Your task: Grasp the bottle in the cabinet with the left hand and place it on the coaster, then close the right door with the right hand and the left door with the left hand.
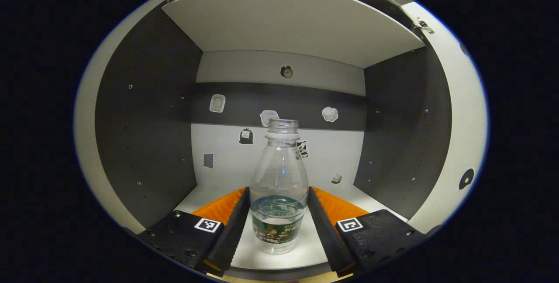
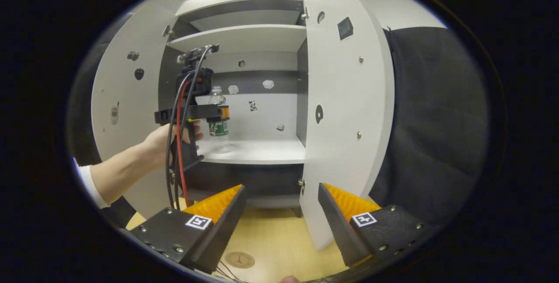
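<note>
The bottle [image 1: 279,187] stood upright right between the left gripper's [image 1: 279,219] fingers, which touched its sides. The right gripper [image 2: 281,217] waited open, farther back.

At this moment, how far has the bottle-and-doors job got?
Nothing is finished yet. In hand: the left gripper is inside the cabinet, its fingers on either side of the bottle, which stands on the shelf; whether they press on it yet is unclear. Left: carrying the bottle to the coaster, then closing the right door and left door, both open. The right gripper waits open.
</note>
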Demonstrator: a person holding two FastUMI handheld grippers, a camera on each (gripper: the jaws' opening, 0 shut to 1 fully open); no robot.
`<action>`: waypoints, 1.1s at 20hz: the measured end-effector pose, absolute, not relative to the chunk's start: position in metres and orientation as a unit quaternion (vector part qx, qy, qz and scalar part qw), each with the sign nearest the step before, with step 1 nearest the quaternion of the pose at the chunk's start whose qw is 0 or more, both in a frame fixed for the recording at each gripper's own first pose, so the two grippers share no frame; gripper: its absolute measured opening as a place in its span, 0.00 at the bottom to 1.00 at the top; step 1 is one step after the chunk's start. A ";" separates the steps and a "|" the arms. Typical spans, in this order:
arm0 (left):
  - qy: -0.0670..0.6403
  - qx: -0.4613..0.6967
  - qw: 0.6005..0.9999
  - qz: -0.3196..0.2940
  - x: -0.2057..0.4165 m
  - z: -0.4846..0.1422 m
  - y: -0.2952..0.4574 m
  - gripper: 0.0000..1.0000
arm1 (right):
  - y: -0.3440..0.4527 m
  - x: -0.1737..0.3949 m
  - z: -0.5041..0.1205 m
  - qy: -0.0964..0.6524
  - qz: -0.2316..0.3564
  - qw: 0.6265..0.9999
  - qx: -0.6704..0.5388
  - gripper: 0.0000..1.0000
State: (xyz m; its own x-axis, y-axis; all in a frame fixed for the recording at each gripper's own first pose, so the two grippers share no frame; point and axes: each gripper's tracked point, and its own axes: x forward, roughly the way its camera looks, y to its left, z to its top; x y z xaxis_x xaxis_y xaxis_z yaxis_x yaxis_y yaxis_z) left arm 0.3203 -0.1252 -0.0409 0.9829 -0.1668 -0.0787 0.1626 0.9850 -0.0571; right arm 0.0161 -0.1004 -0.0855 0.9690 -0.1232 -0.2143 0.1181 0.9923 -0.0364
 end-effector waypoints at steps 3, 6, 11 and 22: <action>0.026 -0.027 0.996 -0.084 0.297 -0.026 -0.122 0.82 | -0.103 0.013 -0.089 0.107 -0.057 0.993 -0.004 1.00; 0.010 -0.038 0.995 -0.093 0.262 -0.013 -0.122 0.81 | -0.105 0.007 -0.094 0.109 -0.051 0.993 0.007 1.00; 0.022 -0.066 0.990 -0.122 0.192 -0.031 -0.129 0.82 | -0.116 -0.006 -0.102 0.109 -0.049 0.993 0.025 1.00; 0.085 -0.054 0.985 -0.143 0.075 -0.155 -0.143 0.82 | -0.140 -0.046 -0.159 0.163 -0.051 0.984 0.042 1.00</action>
